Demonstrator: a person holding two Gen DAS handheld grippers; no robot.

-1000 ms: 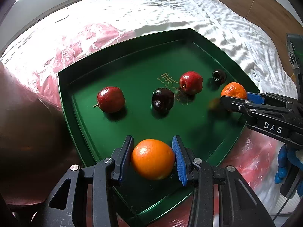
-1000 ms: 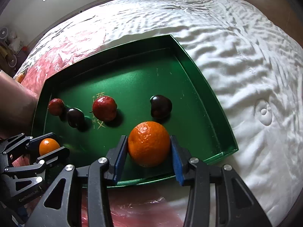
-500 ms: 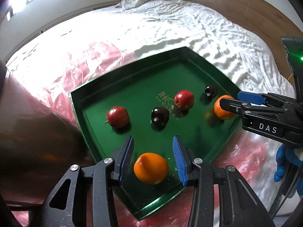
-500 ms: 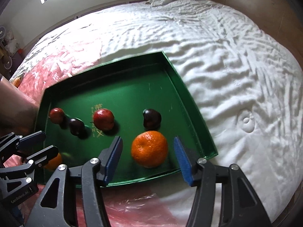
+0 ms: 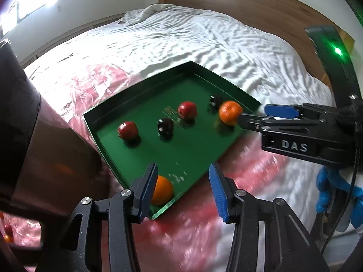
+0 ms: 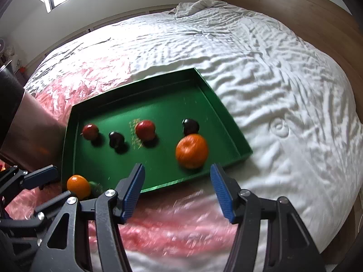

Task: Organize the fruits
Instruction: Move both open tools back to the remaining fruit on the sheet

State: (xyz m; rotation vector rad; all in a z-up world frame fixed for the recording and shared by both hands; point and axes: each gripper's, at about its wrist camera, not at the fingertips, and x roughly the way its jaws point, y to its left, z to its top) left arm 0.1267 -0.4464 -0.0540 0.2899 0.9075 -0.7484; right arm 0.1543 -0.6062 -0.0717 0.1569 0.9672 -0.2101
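While you are lifting clear, the left gripper [image 5: 182, 189] is opening and the right gripper [image 6: 177, 190] is gaping empty, so avoid nudging either orange [image 6: 192, 150] on the green tray [image 6: 226, 111].

Tray [image 6: 226, 122] on bed [image 6: 283, 79], partly over plastic sheet [image 6: 177, 224]. In tray, right wrist view: four small fruits in a row, big orange [image 6: 192, 150] before the rightmost, smaller orange [image 6: 78, 186] at near-left corner.
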